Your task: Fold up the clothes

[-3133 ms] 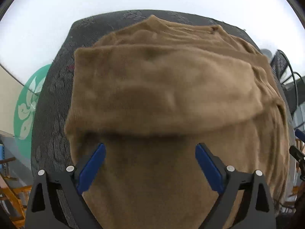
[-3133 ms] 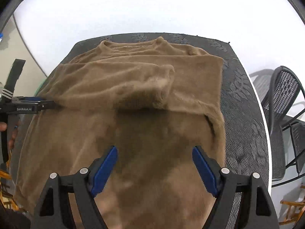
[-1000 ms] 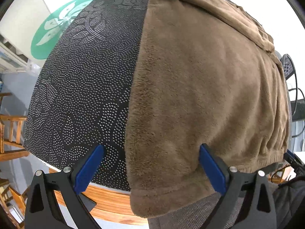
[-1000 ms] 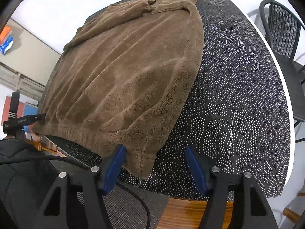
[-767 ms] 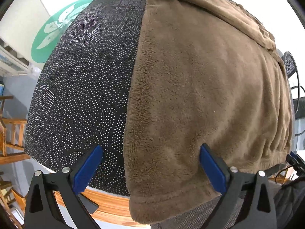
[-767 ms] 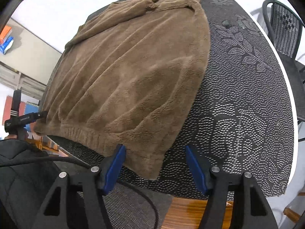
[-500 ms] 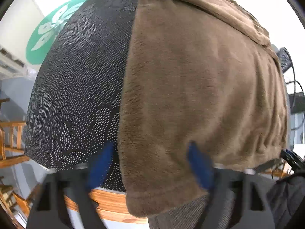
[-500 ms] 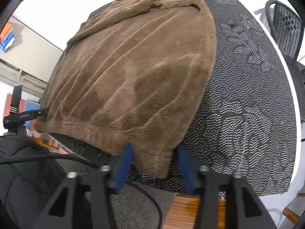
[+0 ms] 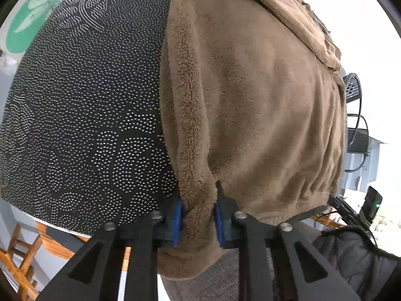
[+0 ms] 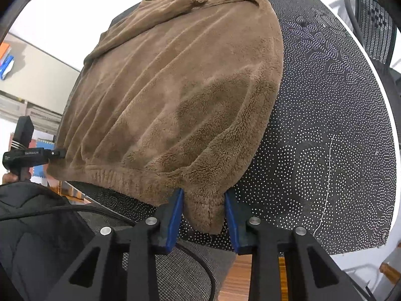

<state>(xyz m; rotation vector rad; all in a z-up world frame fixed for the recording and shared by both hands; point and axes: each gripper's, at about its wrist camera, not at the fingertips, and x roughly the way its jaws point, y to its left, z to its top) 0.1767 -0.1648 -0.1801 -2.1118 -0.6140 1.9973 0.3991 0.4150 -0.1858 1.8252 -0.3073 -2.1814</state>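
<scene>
Both grippers point(image 9: 196, 222) point(image 10: 204, 217), pinching sweater point(image 10: 180, 95) hem corners

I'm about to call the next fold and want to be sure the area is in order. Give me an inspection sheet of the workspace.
Surface: round table under a black dotted tablecloth; wooden rim shows at the near edge.
Job's things: brown fleece sweater lying flat, its hem hanging over the near edge.
Clutter: nothing seen on the table.
Grippers: left gripper and right gripper have just been closing; each now pinches a bottom corner of the sweater.
Cables: black cable running across the person's dark jacket.
Surroundings: black mesh chair beyond the table, wooden chair below it, green floor emblem.
</scene>
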